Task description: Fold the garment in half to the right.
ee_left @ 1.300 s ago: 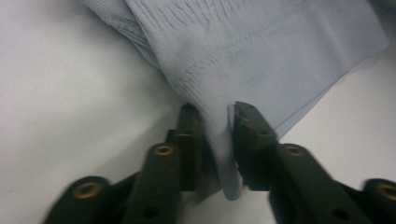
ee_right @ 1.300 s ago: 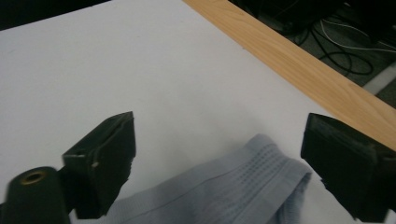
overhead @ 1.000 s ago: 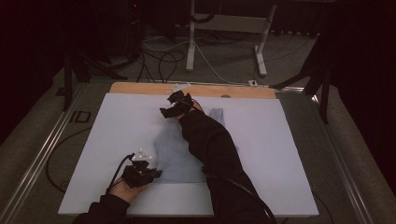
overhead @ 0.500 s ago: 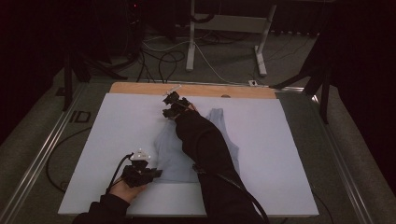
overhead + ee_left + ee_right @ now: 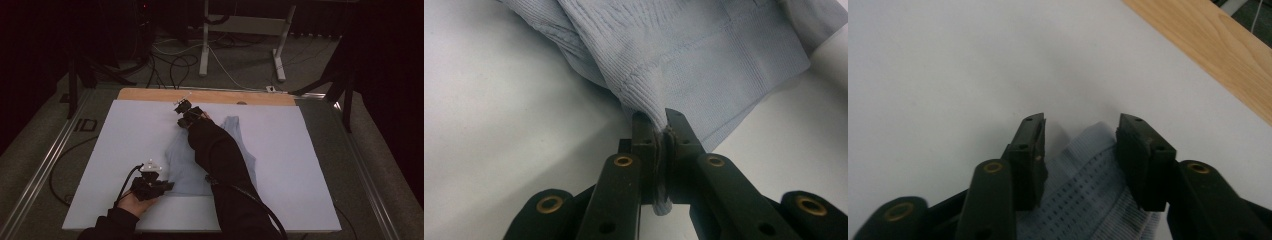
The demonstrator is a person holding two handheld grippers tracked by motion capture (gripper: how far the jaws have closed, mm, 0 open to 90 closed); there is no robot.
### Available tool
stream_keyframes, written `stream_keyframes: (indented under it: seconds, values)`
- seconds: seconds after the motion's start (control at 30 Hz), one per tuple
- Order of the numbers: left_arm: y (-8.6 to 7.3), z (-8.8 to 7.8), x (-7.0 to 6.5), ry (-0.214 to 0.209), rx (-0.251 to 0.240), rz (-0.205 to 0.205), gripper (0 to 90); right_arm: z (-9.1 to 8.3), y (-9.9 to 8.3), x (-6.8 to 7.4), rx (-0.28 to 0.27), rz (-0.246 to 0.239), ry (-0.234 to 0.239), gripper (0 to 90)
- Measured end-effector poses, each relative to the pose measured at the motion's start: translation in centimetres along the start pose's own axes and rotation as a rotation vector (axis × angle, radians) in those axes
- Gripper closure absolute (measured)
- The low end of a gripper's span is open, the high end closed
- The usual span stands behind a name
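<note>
The pale blue top (image 5: 220, 160) handles soft and limp, so my left claw (image 5: 662, 134) pinches its hem while my right claw (image 5: 1079, 145), closing, straddles a strap end.

Pale blue ribbed tank top (image 5: 240, 150) lying flat mid-table, straps toward 12 o'clock, hem toward 6 o'clock.

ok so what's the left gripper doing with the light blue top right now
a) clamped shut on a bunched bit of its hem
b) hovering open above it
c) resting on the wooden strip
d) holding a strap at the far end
a: in the left gripper view the left gripper has its jaws shut tight on a bunched fold at the edge of the light blue top, with ribbed fabric squeezed between them.
</note>
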State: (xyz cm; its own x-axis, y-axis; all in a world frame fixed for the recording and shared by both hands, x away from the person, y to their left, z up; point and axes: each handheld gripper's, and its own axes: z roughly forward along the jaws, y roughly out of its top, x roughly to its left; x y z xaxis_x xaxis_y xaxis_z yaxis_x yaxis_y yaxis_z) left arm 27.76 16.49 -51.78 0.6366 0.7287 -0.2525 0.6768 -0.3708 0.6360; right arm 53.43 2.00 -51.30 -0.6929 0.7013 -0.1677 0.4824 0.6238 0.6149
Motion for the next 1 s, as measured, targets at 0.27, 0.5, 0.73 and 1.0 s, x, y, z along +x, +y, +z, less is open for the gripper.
stream_keyframes:
  seconds: [0.27, 0.5, 0.73, 1.0]
  values:
    - [0.0, 0.1, -0.1, -0.005, 0.002, 0.000, 86.1, 0.4, 0.1, 0.1, 0.043, -0.023, -0.021, 69.5]
    - [0.0, 0.0, 0.0, -0.010, -0.003, -0.011, 86.2, 0.3, 0.0, 0.0, 0.046, -0.040, -0.048, 86.8]
    - [0.1, -0.1, 0.0, -0.017, -0.010, -0.013, 86.2, -0.8, 0.1, -0.5, 0.015, -0.038, -0.028, 87.6]
    - [0.4, -0.4, -0.5, -0.022, -0.016, -0.003, 86.6, -2.9, 0.4, -1.4, -0.041, -0.034, -0.026, 87.7]
